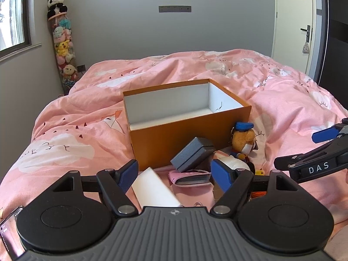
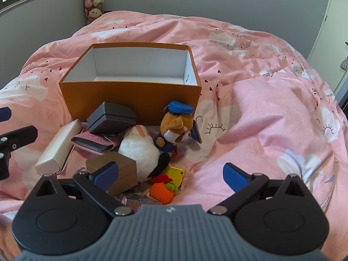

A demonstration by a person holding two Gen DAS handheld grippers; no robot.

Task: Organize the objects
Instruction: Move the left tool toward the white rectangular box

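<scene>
An open orange box [image 1: 174, 143] [image 2: 130, 100] with a white, empty inside stands on the pink bedding. In front of it lies a heap: a grey case [image 1: 191, 154] [image 2: 111, 117], a white case [image 1: 154, 187] [image 2: 58, 150], a pink wallet [image 1: 191, 179] [image 2: 93, 141], a bear plush with a blue cap [image 1: 242, 139] [image 2: 176, 128], a white penguin plush [image 2: 139, 150], a tan box [image 2: 119, 169], a crocheted orange [image 2: 162, 192] and a yellow item [image 2: 175, 171]. My left gripper [image 1: 175, 173] is open above the white case and wallet. My right gripper [image 2: 170, 177] is open over the near heap.
The pink duvet [image 2: 261, 108] is rumpled, with a raised fold right of the box. A phone [image 1: 9, 235] lies at the near left edge. A tall tube of plush toys [image 1: 63, 50] stands in the left corner. A door [image 1: 293, 26] is at the right.
</scene>
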